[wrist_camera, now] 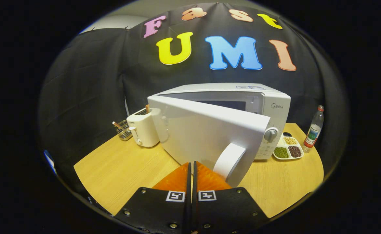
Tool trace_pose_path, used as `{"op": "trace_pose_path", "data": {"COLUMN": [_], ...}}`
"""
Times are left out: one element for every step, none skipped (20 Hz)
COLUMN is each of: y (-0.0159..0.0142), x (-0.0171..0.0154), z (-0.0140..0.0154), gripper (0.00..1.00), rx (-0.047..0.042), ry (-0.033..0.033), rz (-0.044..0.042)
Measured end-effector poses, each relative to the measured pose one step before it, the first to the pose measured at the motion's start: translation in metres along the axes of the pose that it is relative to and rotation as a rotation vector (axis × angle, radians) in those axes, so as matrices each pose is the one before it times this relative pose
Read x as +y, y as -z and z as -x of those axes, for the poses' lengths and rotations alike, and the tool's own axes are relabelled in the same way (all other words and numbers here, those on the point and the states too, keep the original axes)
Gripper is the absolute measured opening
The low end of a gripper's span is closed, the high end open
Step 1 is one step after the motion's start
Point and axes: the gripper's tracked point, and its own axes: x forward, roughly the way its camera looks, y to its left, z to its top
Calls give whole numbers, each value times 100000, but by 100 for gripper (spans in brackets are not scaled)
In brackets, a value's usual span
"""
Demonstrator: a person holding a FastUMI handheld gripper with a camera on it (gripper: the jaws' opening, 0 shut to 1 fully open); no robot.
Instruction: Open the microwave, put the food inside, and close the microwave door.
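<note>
A white microwave was seen standing on a wooden table, and everything else could be placed against it. Its door was swung partly open, hinged at the side nearest the toaster, so that the door's outer face was turned toward the camera and a strip of the dark cavity was visible above its top edge. A curved white handle was mounted at the free end of the door, and a round control knob was seen on the microwave's front panel just behind that end.

The gripper was held low in front of the door, just beside the handle. Its fingers were pressed together with nothing between them, the tips lying close to the lower edge of the door; whether they touched it could not be told.

No food could be made out inside the cavity. A divided white dish holding green, dark and pale beans was set on the table just beyond the knob side of the microwave, and a clear bottle with a red cap stood a little further out. On the hinge side, a white toaster stood just beside the microwave, with a small wire basket beyond it.
</note>
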Motion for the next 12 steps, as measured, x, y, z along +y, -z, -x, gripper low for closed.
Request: {"op": "trace_pose_path", "data": {"y": [-203, -69, -257, -182, -279, -152, -293, -276, -386, -299, -273, -261], "x": [-628, -617, -640, -701, -592, -554, -577, -393, -351, -444, -366, -280], "z": [-443, -185, -333, -533, -567, -408, -445, -657, -564, -430, -450, -462], "gripper": [1, 1, 1, 1, 1, 1, 1, 1, 1, 1, 1, 1], "rx": [-118, -80, -289, -133, -85, 102, -188, -352, -319, -297, -353, -299], "ry": [973, 964, 923, 910, 902, 954, 970, 889, 780, 877, 898, 622], "rz": [-301, -349, -407, -472, -618, -767, -996, -1051, -754, -473, -187, 52]}}
